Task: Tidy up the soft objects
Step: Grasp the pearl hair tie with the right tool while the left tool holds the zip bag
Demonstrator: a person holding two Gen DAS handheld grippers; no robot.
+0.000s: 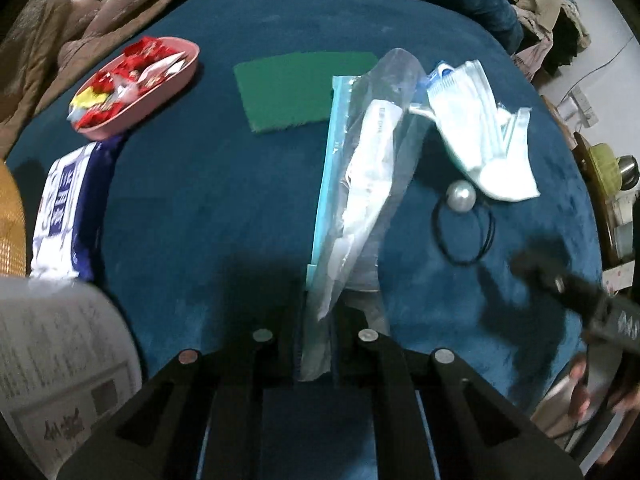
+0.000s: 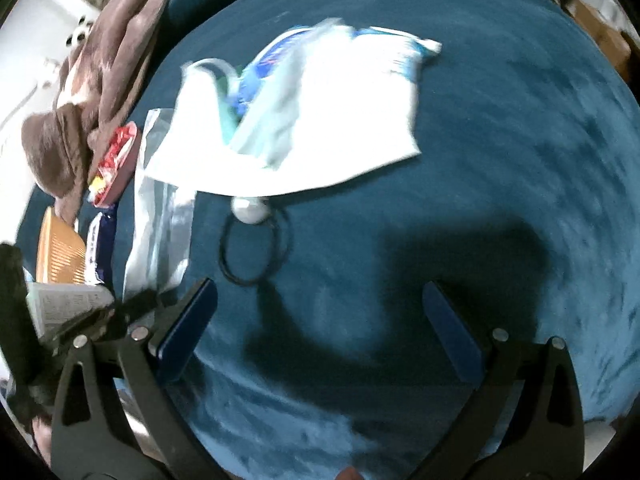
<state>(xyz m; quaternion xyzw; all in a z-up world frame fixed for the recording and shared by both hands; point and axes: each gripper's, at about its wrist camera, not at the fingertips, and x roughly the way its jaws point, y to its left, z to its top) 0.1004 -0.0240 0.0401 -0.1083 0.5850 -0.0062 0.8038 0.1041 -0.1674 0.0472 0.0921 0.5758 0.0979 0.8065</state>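
Note:
My left gripper is shut on the near end of a clear zip bag with a white item inside; the bag stretches away over the blue velvet seat. A pack of light blue face masks lies to its right, and shows in the right wrist view. A black hair tie with a pearl bead lies just below the masks, also in the right wrist view. My right gripper is open and empty above the bare seat, near the hair tie; it shows blurred in the left wrist view.
A green scouring pad lies behind the bag. A pink dish of red wrapped sweets and a blue-white tissue pack sit at the left, beside printed paper and an orange basket. A brown blanket is at the back left.

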